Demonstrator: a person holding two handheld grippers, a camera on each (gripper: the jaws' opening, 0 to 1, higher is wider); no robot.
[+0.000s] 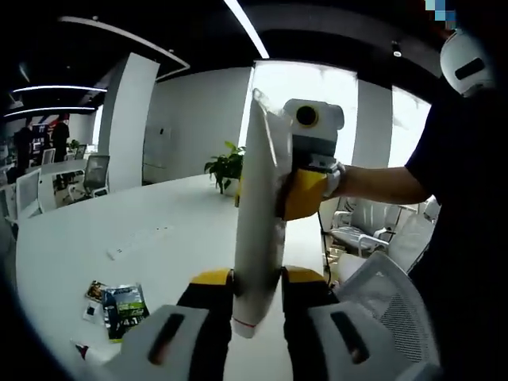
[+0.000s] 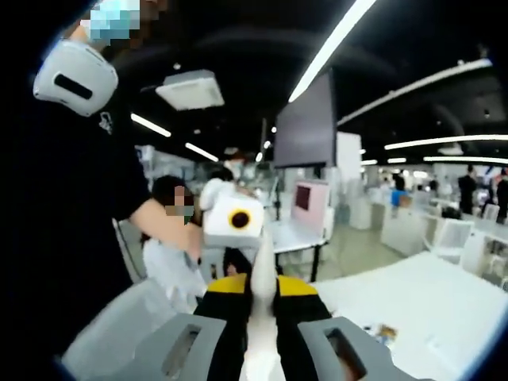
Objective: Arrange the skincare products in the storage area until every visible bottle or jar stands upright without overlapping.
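Two claws grip one white tube (image 1: pixel 258 214), held up in the air between them above the white tabletop (image 1: pixel 159 230). Left gripper view: left claw (image 1: pixel 255 305) clamped on the tube's crimped lower end, yellow-tipped jaws pressed to either side of it; tube runs up and away, widening, slightly tilted. Right claw (image 1: pixel 298 194) enters from the right, its yellow jaw against the tube's far end, a person's hand (image 1: pixel 337 178) and forearm behind it. Right gripper view: right claw (image 2: pixel 262 305) closed on the tube (image 2: pixel 262 302), seen edge-on as a thin white blade between the jaws; left claw (image 2: pixel 238 270) beyond it on the other end. Tabletop in the left gripper view carries a few small printed packets (image 1: pixel 119 305) near the lower left, well apart from the tube; potted plant (image 1: pixel 226 168) at the far edge. White mesh chair (image 1: pixel 389 309) to the right.
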